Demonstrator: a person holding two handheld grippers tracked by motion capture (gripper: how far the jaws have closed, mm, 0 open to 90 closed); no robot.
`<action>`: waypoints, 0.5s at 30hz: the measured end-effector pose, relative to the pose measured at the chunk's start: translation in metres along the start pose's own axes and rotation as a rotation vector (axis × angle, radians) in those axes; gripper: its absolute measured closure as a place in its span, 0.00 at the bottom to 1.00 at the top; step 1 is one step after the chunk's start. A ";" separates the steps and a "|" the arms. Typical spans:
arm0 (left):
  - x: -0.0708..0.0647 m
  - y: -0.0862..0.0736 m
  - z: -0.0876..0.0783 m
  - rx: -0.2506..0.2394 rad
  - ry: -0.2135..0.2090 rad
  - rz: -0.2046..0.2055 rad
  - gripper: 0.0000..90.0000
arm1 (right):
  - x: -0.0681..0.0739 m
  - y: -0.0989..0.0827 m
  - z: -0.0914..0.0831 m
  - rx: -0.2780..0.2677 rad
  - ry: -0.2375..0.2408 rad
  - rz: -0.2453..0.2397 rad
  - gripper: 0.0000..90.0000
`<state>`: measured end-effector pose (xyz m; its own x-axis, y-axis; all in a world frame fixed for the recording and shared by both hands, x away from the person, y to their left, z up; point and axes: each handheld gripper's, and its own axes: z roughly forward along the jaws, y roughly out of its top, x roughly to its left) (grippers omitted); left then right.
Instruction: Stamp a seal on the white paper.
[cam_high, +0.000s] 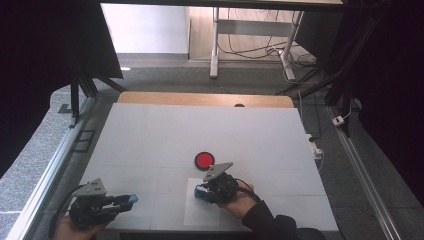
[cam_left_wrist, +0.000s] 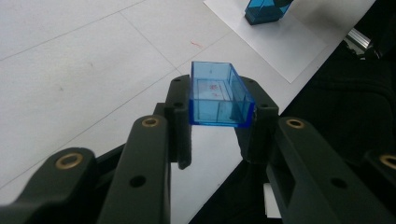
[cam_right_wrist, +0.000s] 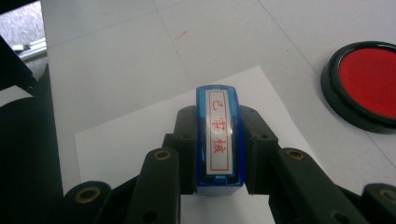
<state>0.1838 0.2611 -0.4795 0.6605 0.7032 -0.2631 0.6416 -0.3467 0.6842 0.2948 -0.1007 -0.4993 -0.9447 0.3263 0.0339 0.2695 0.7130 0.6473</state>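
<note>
With the left tongs (cam_left_wrist: 219, 126) pinching the blue cap (cam_left_wrist: 219, 95) and the right tongs (cam_right_wrist: 218, 140) pinching the stamp (cam_right_wrist: 218, 135) over the paper (cam_right_wrist: 135, 135), inking on the red pad (cam_right_wrist: 366, 86), right of frame, likely comes next.

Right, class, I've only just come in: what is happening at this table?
A person is working with a gripper in each hand. The right gripper is shut on a blue stamp with a label of red characters, held over a sheet of white paper. The left gripper is shut on a clear blue cap, probably the stamp's cover, held off to the side. A round red ink pad sits open on the table, just beyond the paper. No print shows on the paper yet.
</note>
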 end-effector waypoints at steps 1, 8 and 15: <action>0.000 0.000 0.000 0.000 0.001 0.000 0.76 | -0.001 -0.001 0.000 -0.004 0.004 0.006 0.79; 0.000 0.000 0.000 0.002 0.001 -0.001 0.76 | 0.002 -0.001 0.000 -0.006 -0.008 -0.011 0.79; 0.000 0.000 0.001 0.004 0.002 -0.001 0.76 | 0.014 0.002 0.001 0.023 -0.080 -0.092 0.79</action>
<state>0.1845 0.2608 -0.4797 0.6593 0.7045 -0.2627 0.6437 -0.3483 0.6814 0.2820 -0.0938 -0.4983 -0.9480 0.3063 -0.0866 0.1871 0.7563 0.6269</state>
